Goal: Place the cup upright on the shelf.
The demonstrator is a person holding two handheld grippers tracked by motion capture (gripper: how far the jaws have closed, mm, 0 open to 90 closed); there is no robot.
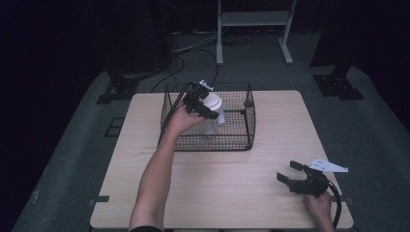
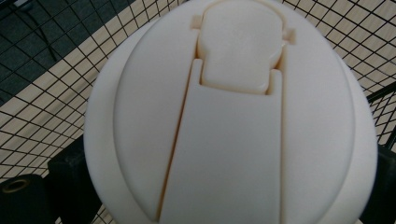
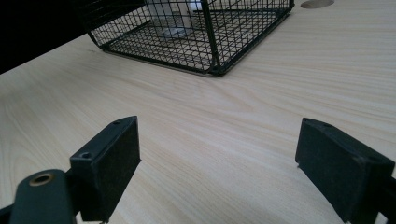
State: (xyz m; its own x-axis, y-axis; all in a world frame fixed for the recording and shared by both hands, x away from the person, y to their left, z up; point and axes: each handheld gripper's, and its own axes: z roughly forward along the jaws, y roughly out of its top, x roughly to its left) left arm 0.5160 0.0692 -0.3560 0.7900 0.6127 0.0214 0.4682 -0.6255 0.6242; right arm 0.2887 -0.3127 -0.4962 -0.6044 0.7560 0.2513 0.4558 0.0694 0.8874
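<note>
The left gripper clamps the white-lidded bottle inside the wire basket. The right gripper rests well apart from the basket, jaws wide.

The bottle at upper centre of the high view has a clear body and a cream-white flip-top lid. The wire basket around it is black, a fine square grid. The table is pale wood with faint straight grain. The left gripper and right gripper are black; the right carries a light grey plate. The floor is dark grey.
</note>
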